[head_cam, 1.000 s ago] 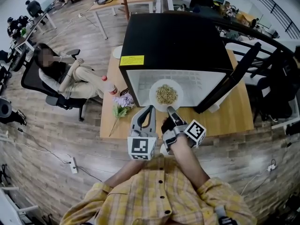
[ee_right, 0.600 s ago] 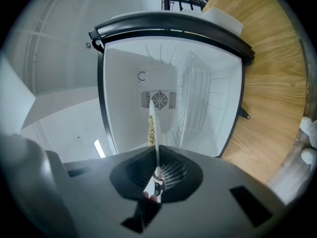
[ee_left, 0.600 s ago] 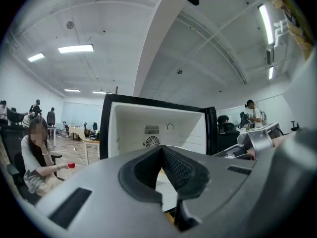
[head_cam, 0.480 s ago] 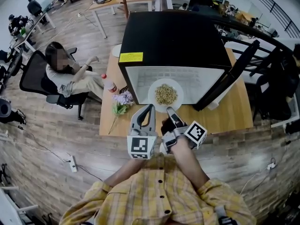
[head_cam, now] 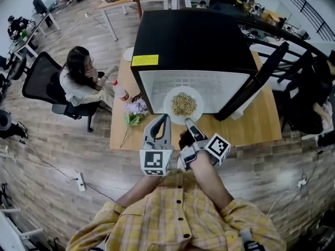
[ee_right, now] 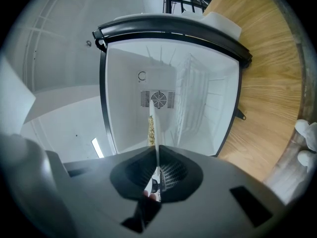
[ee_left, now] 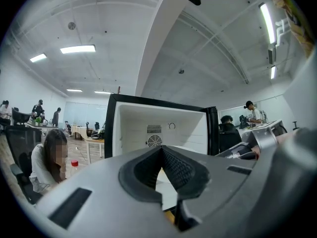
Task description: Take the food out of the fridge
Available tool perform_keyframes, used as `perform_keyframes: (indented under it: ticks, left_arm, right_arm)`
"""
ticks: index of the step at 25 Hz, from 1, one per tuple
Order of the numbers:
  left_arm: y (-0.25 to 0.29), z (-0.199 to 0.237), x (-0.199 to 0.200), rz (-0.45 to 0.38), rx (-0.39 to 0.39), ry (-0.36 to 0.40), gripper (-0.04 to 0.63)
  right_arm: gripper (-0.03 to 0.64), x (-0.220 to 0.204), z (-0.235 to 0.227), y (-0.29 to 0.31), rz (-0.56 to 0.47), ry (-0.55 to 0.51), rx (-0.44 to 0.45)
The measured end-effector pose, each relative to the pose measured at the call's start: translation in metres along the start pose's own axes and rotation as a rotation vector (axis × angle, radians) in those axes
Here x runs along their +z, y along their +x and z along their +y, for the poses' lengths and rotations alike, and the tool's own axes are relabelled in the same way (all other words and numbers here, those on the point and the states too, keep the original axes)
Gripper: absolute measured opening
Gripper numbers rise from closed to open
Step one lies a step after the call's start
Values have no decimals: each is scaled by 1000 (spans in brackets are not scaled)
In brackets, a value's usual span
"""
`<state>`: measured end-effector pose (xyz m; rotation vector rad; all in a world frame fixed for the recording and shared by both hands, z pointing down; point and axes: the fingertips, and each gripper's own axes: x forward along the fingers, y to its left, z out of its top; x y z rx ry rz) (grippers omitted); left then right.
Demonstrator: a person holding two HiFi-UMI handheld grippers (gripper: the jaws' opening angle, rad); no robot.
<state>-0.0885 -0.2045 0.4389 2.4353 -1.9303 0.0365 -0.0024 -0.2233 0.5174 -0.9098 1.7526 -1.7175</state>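
A white plate of pale food (head_cam: 183,105) hangs at the mouth of the open black fridge (head_cam: 193,41), over the front of the wooden table (head_cam: 251,129). My right gripper (head_cam: 189,123) is shut on the plate's near rim. In the right gripper view the plate (ee_right: 154,133) shows edge-on between the pads, with the white fridge interior (ee_right: 168,93) behind it. My left gripper (head_cam: 164,119) is just left of the plate. Its jaws are shut on nothing, and it points at the fridge (ee_left: 158,128).
The fridge door (head_cam: 256,82) stands open at the right. A bunch of purple flowers (head_cam: 137,109) and a red-capped bottle (head_cam: 120,92) lie on the table left of the fridge. A person (head_cam: 81,80) sits on an office chair further left.
Both grippers and the plate have hardly moved. The seated person at the left has turned toward the table.
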Motion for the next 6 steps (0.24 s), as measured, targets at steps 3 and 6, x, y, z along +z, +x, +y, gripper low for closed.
perform_keyframes:
  ticks: [3, 6]
  left_arm:
    - [0, 1, 1, -3, -1, -5, 8]
    - [-1, 2, 2, -4, 1, -5, 8]
  right_arm:
    - [18, 0, 0, -1, -2, -21, -3]
    - [18, -1, 2, -2, -2, -34, -3]
